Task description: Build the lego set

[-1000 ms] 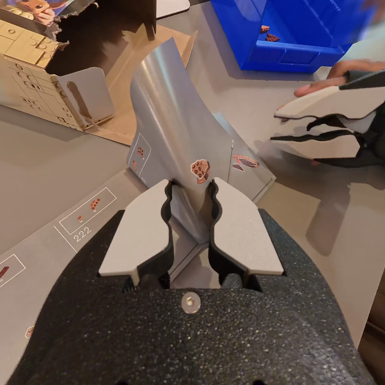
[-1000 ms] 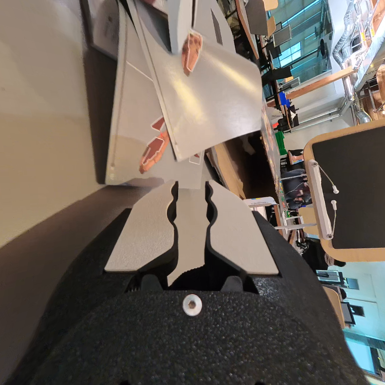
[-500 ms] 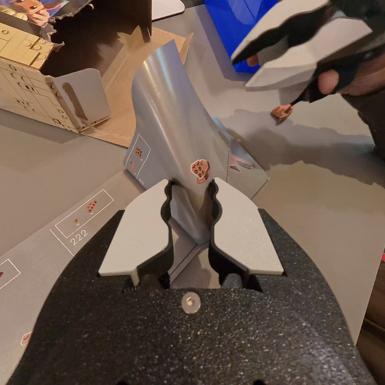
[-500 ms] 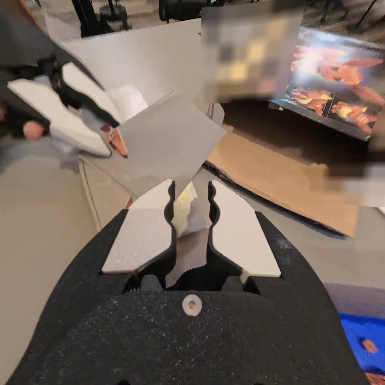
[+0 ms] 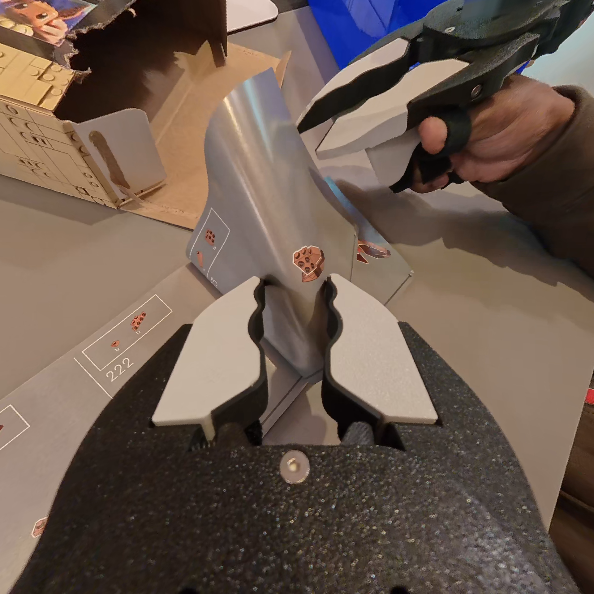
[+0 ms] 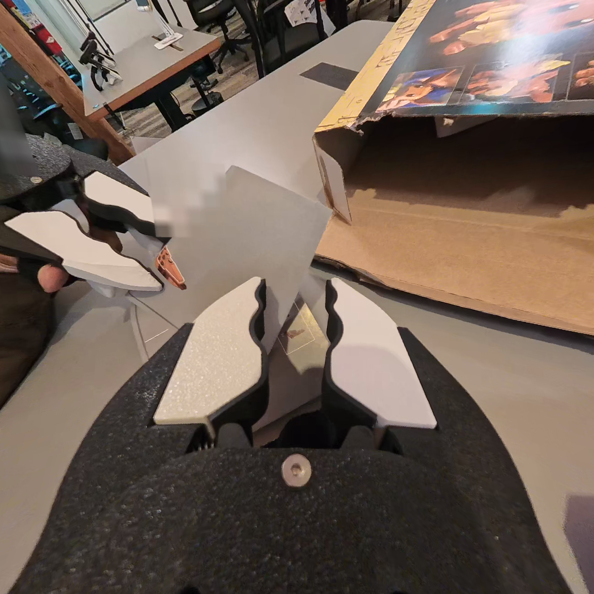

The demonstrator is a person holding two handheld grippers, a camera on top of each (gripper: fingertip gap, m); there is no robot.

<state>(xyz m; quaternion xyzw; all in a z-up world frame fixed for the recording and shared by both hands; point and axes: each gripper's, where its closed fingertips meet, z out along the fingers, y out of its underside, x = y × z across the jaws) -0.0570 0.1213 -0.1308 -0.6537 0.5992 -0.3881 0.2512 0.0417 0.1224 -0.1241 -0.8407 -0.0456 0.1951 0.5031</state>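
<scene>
A grey instruction booklet (image 5: pixel 96 337) lies open on the table. One glossy page (image 5: pixel 257 180) stands curled up from the spine. My left gripper (image 5: pixel 294 279) is open, low over the booklet. The foot of that page stands between its fingers, and the pads do not press on it. My right gripper (image 5: pixel 310 141) is open at the page's upper right edge. In the right wrist view the page's corner (image 6: pixel 250 231) reaches between my right gripper's (image 6: pixel 295 283) spread fingers, not pinched. The left gripper (image 6: pixel 157 254) also shows there at the left, by the page's printed brown brick.
A torn-open cardboard box (image 5: pixel 41 122) lies behind the booklet, its open mouth showing in the right wrist view (image 6: pixel 450 225). A blue bin (image 5: pixel 337 25) stands at the back. The grey table (image 5: pixel 482 321) extends to the right. Other tables and chairs stand beyond. Spacing between my two grippers at the tips: around 10 cm.
My right gripper swung from low at the right of the booklet up to the raised page's top edge, and its jaws widened. My left gripper and the page stayed put.
</scene>
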